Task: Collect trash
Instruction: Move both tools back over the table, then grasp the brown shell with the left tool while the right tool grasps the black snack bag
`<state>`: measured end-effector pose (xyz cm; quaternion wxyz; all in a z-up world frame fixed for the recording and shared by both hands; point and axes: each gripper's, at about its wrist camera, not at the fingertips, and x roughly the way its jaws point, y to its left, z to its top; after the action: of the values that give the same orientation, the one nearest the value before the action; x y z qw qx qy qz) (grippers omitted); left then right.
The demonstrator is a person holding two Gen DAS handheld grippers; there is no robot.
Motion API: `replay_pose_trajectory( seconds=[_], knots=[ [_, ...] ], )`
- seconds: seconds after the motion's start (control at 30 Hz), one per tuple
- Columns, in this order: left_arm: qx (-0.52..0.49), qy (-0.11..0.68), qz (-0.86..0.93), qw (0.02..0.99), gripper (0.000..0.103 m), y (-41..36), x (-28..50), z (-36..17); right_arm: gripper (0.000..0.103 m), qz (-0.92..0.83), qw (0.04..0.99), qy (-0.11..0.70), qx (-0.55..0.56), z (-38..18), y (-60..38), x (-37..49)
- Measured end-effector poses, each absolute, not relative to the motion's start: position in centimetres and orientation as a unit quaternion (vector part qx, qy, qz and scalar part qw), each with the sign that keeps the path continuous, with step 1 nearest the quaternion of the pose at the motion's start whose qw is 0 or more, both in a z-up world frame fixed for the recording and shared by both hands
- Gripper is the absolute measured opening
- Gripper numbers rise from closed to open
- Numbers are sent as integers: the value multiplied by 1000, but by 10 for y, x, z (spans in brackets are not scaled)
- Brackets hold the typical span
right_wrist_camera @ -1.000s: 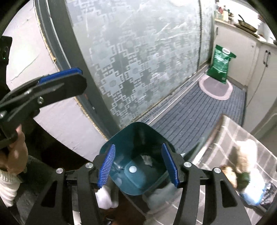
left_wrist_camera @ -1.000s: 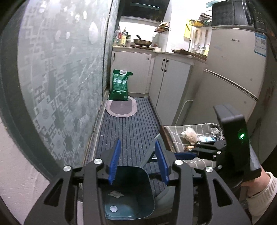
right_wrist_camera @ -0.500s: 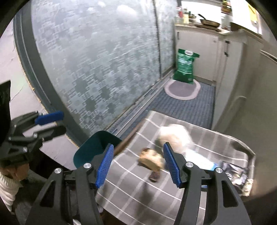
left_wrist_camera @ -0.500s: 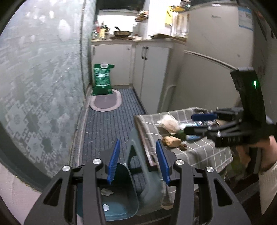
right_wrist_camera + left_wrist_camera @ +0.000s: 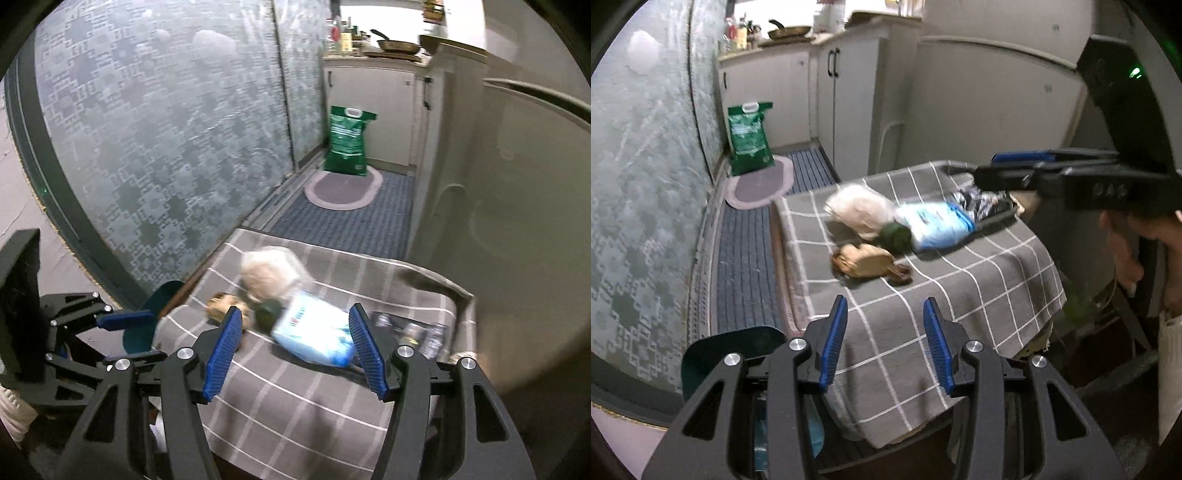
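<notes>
Since a second earlier both tools had swung off the teal bin and onto the bench: the bin, which had filled the space between the blades, now sat at the low left edge of each view.

The left tool (image 5: pixel 882 341) hung with its blue blades spread and nothing between them, above the near edge of the grey checked cloth (image 5: pixel 979 295) covering the bench. At 12 o'clock from it lay the trash: a brown crumpled wad (image 5: pixel 866 260) nearest, a dark green round piece (image 5: pixel 895 236) just beyond and touching it, a whitish bag (image 5: pixel 858 210) at 11 o'clock, a light blue packet (image 5: pixel 938 225) at 1 o'clock, and a shiny foil wrapper (image 5: pixel 982 201) further out. The teal bin (image 5: pixel 731 350) stood at 9 o'clock, on the floor beside the bench.

The right tool (image 5: pixel 295 350) was also spread wide and empty, hovering over the cloth (image 5: pixel 295 406) with the blue packet (image 5: pixel 314 332) lying between its blades without contact. The whitish bag (image 5: pixel 271 271) lay at 12 o'clock, the brown wad (image 5: pixel 221 308) at 10 o'clock, the foil wrapper (image 5: pixel 417 330) at 2 o'clock, all blurred. The bin (image 5: pixel 147 317) showed at 9 o'clock, partly behind the left tool (image 5: pixel 118 319). Far off at 12 o'clock a green sack (image 5: pixel 347 140) stood by an oval mat (image 5: pixel 343 188).
</notes>
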<state>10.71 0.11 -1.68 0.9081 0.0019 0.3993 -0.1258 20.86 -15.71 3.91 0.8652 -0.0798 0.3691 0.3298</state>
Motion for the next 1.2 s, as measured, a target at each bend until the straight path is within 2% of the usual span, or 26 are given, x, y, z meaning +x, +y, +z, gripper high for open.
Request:
replay_pose_trajectory(
  seconds=[0.53,0.73,0.83,0.9,0.97,1.07,1.2],
  knots=[
    [-18,426,-131,895,43,-26,146,-38,60,292,871,385,-87,22,-212,215],
    [-23,429,-118,895,43,-28,158,-42,61,286,869,383,-127,6,-218,214],
    [-22,429,-112,896,38,-29,161,-46,73,286,867,375,-161,-4,-214,213],
    [-20,429,-109,896,33,-31,162,-46,75,294,866,363,-181,-8,-211,212],
    [-18,429,-110,896,23,-34,163,-47,79,303,863,345,-212,-10,-207,213],
    [-16,427,-108,898,22,-34,164,-48,84,329,850,330,-243,-14,-203,215],
    [-18,426,-108,898,22,-34,165,-48,84,352,838,327,-258,-17,-195,218]
  ],
)
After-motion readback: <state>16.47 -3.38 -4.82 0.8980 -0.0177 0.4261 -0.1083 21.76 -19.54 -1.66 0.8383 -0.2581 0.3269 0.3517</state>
